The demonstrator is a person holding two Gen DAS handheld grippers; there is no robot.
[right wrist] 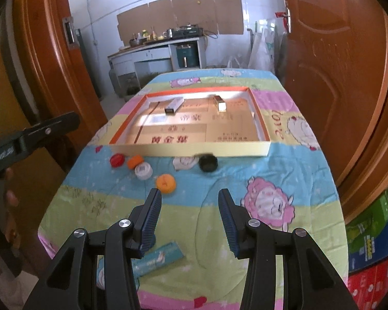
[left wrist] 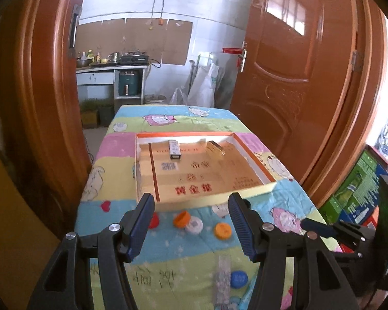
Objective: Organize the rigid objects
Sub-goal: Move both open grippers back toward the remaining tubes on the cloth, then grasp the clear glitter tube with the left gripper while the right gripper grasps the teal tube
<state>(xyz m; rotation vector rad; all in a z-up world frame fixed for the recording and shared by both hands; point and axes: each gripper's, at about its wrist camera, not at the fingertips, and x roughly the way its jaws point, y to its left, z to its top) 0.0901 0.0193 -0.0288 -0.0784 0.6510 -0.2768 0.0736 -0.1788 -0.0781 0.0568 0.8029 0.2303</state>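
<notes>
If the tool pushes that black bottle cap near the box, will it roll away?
Probably not. The black bottle cap lies flat on its round face, so a push would likely slide it. The soft cloth beneath should drag on it and slow it. It looks small and stiff, so likely light; tipped onto its edge, it could roll.

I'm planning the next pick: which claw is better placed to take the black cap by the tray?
Right, probably. The black cap lies ahead of the open right claw with bare cloth between. In the left view a finger of the left claw hides that spot.
</notes>
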